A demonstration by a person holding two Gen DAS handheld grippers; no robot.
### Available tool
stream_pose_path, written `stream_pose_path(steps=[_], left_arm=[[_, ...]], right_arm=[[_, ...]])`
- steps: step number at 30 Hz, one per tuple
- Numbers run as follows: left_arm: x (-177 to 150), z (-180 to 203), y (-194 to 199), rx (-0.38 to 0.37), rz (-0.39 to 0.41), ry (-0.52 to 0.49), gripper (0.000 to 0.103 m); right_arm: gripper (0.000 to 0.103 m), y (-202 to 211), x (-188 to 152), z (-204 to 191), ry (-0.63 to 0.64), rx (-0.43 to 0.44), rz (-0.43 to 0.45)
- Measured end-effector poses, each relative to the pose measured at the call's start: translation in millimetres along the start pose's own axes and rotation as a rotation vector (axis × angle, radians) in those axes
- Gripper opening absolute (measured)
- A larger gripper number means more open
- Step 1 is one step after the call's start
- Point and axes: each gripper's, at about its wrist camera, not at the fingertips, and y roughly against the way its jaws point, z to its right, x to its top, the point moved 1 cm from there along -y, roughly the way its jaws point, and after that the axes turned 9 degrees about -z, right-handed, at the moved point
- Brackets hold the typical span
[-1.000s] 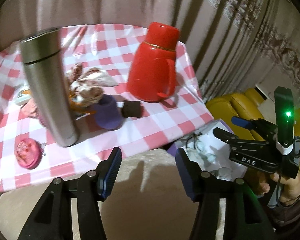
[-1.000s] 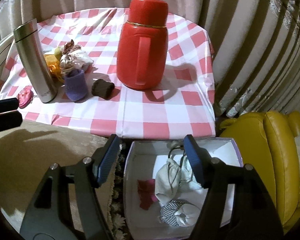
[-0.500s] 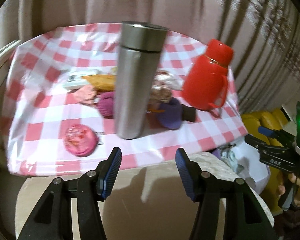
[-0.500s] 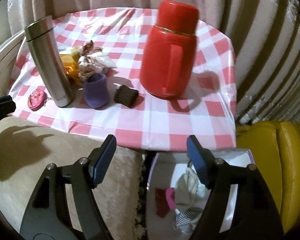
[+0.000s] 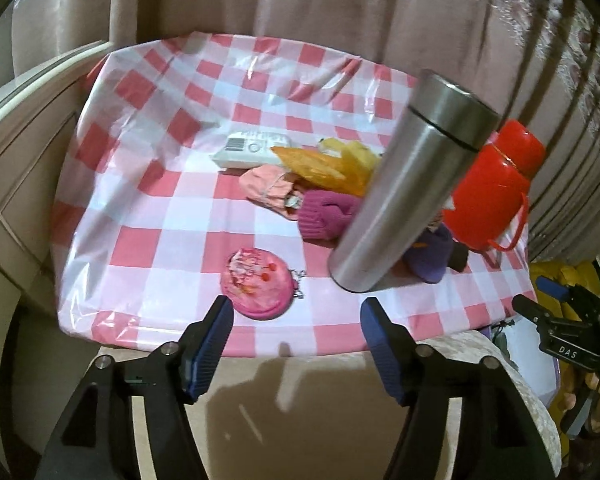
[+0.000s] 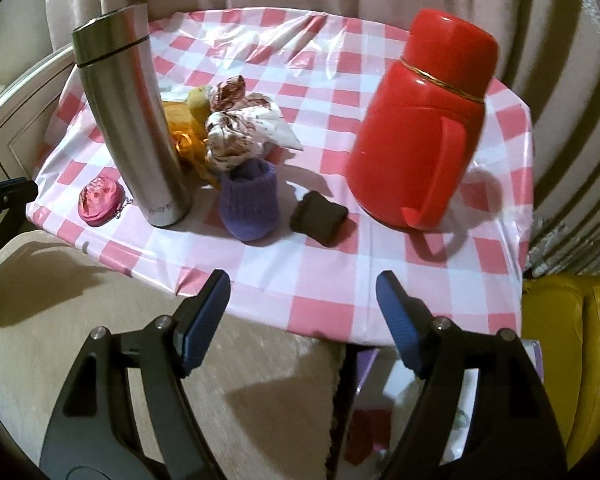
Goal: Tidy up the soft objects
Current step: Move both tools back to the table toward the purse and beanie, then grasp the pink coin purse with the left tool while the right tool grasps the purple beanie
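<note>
Soft things lie on the pink checked table [image 5: 148,200]: a pink round coin purse [image 5: 257,285] [image 6: 99,199], a magenta knit piece [image 5: 327,214], a pale pink cloth [image 5: 266,185], a yellow cloth [image 5: 332,162], a purple knit sock [image 6: 251,200] [image 5: 428,254], a dark brown roll [image 6: 318,217] and a patterned white cloth bundle [image 6: 238,130]. My left gripper [image 5: 296,342] is open and empty, just short of the coin purse. My right gripper [image 6: 303,318] is open and empty, at the table's near edge, short of the sock and the brown roll.
A steel flask [image 5: 410,204] [image 6: 130,120] and a red jug [image 6: 420,120] [image 5: 496,188] stand among the soft things. A white packet [image 5: 252,150] lies behind. A white box [image 6: 440,420] with cloth items sits below the table beside a yellow seat [image 6: 572,340].
My left gripper has swung left, bringing the coin purse in front of it. My right gripper has moved up and forward from over the box to the table edge.
</note>
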Motion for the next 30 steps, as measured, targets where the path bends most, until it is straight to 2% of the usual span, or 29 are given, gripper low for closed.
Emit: stream_pose_path(steps=[11,15,22,30], left_arm=[[20,-12,-46,0.027,-0.143,-0.007,0.081],[27,-16,-63,0.038,-0.189,-0.005,0.082],[34,-20,-97,0.053,-0.278,-0.019,0.082],[40,-26,-127,0.081,-0.332,-0.002,0.082]], right_arm=[[0.080,-35,26,-13,0.017,0.043,-0.017],[0.084,-47,35,-19,0.043,0.044,-0.015],[0.085,-71,49,-26,0.073,0.043,-0.012],[0.085,-95,64,-31,0.093,0.052,-0.029]])
